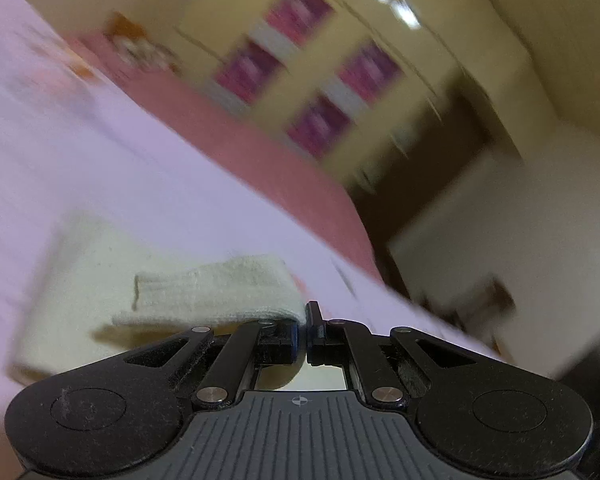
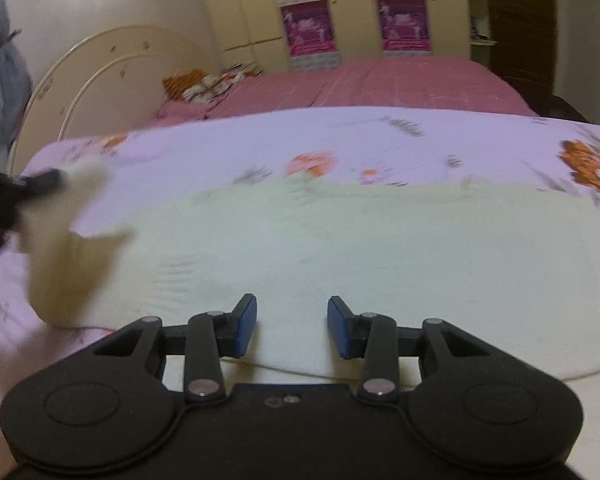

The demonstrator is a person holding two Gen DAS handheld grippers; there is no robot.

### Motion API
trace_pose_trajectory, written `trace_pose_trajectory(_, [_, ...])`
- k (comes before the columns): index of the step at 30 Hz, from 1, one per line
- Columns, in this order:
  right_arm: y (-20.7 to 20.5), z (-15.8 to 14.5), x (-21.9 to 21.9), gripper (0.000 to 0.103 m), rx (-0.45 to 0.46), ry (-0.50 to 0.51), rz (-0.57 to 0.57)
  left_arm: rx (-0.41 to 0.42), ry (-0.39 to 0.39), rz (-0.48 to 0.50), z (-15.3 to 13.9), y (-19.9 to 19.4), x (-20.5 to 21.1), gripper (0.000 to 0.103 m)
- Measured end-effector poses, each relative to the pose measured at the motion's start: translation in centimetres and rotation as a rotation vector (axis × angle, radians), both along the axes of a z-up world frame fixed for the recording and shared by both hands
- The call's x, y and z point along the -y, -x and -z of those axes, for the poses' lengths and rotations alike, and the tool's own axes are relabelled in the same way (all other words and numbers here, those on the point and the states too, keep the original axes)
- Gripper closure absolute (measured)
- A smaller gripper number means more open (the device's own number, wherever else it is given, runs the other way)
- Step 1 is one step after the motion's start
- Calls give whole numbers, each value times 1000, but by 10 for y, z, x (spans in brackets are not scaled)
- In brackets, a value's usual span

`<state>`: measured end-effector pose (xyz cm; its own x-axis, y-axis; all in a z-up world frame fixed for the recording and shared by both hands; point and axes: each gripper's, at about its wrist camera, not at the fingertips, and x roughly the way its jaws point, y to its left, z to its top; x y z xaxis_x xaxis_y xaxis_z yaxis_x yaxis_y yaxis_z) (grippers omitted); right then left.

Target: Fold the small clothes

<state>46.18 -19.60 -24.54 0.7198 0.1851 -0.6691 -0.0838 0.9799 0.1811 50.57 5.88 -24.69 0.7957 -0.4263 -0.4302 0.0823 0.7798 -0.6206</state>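
A cream knitted garment [image 2: 380, 248] lies spread flat on a lilac flowered sheet [image 2: 260, 148]. My left gripper [image 1: 303, 320] is shut on a corner of it, and that lifted flap [image 1: 204, 292] hangs off the pads above the rest of the cloth. In the right wrist view the same left gripper [image 2: 40, 182] shows blurred at the left edge, with the raised cream flap [image 2: 80, 200] trailing from it. My right gripper [image 2: 292, 328] hovers over the near edge of the garment, its blue pads [image 2: 247, 326] apart and nothing pinched between them.
The sheet covers the near part of a bed with a pink bedspread [image 2: 380, 80]. A cream curved headboard [image 2: 100, 64] stands at the far left, with an orange and white bundle [image 2: 204, 84] beside it. Wardrobe doors with magenta posters [image 2: 308, 24] line the back wall.
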Motion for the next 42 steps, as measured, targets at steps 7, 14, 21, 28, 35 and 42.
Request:
trace_pose_trajectory(7, [27, 2, 54, 62, -8, -35, 69, -167, -103, 144, 32, -15, 82, 98])
trace_pose_trajectory(14, [37, 5, 58, 62, -12, -74, 35, -121, -149, 96, 6, 16, 81, 9])
trace_pose_trajectory(21, [32, -2, 17, 63, 13, -18, -98, -145, -244, -76, -3, 31, 28, 9])
trace_pose_trajectory(28, [15, 11, -25, 63, 6, 73, -162, -192, -372, -179, 16, 40, -6, 9])
trace_pose_trajectory(35, [5, -1, -14, 98, 61, -45, -58, -218, -386, -182, 29, 38, -8, 9])
trace_pose_trajectory(42, [19, -8, 77, 99, 53, -249, 210, -194, -439, -153, 36, 34, 13, 9])
